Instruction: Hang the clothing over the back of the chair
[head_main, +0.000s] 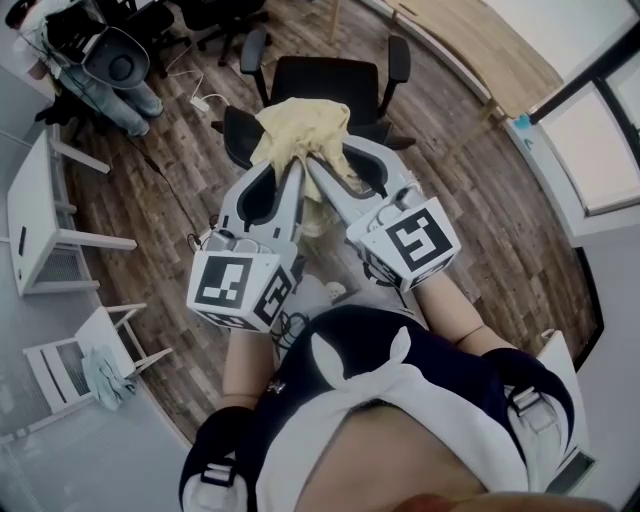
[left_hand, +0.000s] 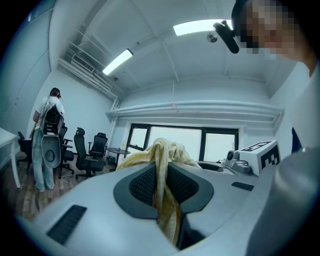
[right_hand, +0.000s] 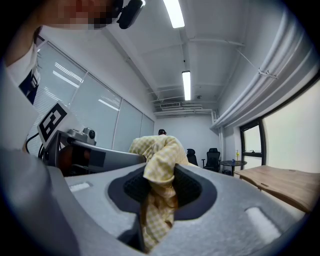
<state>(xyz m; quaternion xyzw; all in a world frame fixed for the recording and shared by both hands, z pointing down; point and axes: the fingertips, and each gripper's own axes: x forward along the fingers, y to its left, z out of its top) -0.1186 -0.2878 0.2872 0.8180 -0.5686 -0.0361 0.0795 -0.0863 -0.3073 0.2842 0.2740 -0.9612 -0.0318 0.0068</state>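
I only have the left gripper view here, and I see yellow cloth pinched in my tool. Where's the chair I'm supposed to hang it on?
Observer: The head view shows the black office chair straight ahead, with the yellow garment bunched above its near edge.
Operator: Is the other tool helping?
Observer: Yes, the right gripper view shows the right tool clamped on the same garment.
Operator: How close are the two tools?
Observer: In the head view the tips of the left tool and the right tool nearly meet at the garment.
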